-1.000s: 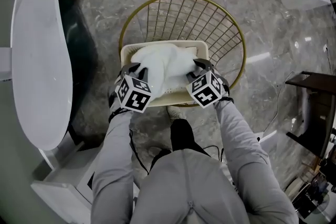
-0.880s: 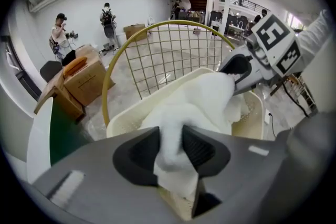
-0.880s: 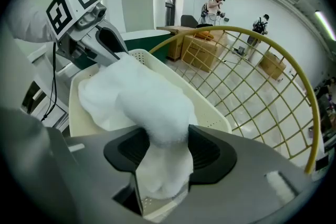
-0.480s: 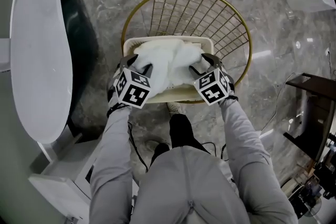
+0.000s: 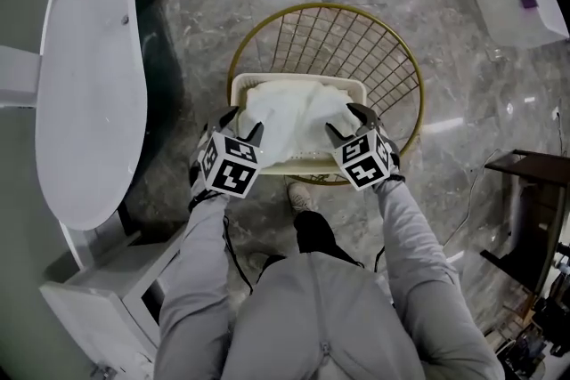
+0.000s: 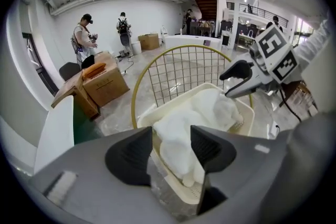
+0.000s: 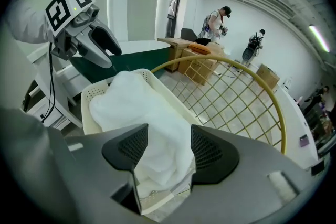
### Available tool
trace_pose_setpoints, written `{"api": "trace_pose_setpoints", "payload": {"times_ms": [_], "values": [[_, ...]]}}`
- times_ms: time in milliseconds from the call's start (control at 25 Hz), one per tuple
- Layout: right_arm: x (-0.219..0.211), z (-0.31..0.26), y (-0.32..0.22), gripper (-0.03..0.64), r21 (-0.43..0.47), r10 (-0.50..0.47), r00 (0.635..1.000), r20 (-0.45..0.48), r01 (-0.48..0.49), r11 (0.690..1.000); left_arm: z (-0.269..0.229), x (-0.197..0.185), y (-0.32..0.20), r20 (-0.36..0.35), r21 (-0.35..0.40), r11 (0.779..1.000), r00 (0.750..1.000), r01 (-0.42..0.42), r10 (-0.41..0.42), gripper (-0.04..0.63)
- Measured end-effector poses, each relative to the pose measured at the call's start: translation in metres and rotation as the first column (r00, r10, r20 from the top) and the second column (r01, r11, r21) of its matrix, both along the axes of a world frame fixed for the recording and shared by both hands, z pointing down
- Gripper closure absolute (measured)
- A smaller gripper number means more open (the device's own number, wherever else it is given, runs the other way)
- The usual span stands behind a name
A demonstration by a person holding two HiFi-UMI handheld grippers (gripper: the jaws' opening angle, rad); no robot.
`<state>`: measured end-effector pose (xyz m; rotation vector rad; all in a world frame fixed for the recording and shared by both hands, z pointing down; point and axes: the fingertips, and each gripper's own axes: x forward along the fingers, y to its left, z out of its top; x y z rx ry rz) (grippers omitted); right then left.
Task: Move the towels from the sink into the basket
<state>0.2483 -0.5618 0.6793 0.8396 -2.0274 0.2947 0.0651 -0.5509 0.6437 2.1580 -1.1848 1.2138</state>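
Towels (image 5: 298, 116) between parted left tongs (image 5: 247, 122), right tongs (image 5: 341, 118)

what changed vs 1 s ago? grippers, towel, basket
Both the left gripper and the right gripper let go of the white towel. Their jaws, which were clamped on its ends, now stand apart, and both have drawn back toward the person, near the front rim. Unchanged: the towel lies in the cream basket, which sits in the gold wire frame.
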Motion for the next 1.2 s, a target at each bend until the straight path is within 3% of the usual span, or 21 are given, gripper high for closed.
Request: {"api": "trace_pose_setpoints", "payload": {"times_ms": [360, 480, 600, 840, 1080, 1200], "values": [[-0.026, -0.046, 0.017, 0.382, 0.063, -0.038, 0.997, 0.071, 0.033, 0.997, -0.056, -0.028, 0.039, -0.001, 0.11, 0.986, 0.993, 0.121, -0.122, 0.316], [-0.046, -0.059, 0.025, 0.382, 0.091, -0.099, 0.992, 0.084, 0.091, 0.992, -0.073, -0.053, 0.062, 0.0, 0.142, 0.969, 0.979, 0.202, -0.204, 0.316], [-0.071, -0.078, 0.03, 0.382, 0.126, -0.148, 0.982, 0.115, 0.134, 0.983, -0.091, -0.086, 0.092, 0.008, 0.181, 0.938, 0.953, 0.295, -0.302, 0.316], [-0.13, -0.134, 0.047, 0.382, 0.223, -0.246, 0.95, 0.191, 0.202, 0.954, -0.138, -0.159, 0.173, 0.002, 0.278, 0.826, 0.859, 0.491, -0.512, 0.316], [-0.21, -0.173, 0.091, 0.382, 0.313, -0.437, 0.874, 0.212, 0.363, 0.878, -0.18, -0.218, 0.273, -0.041, 0.371, 0.653, 0.714, 0.66, -0.699, 0.316], [-0.246, -0.191, 0.125, 0.382, 0.324, -0.489, 0.833, 0.257, 0.403, 0.856, -0.192, -0.239, 0.326, -0.055, 0.399, 0.582, 0.652, 0.709, -0.756, 0.316]]}}
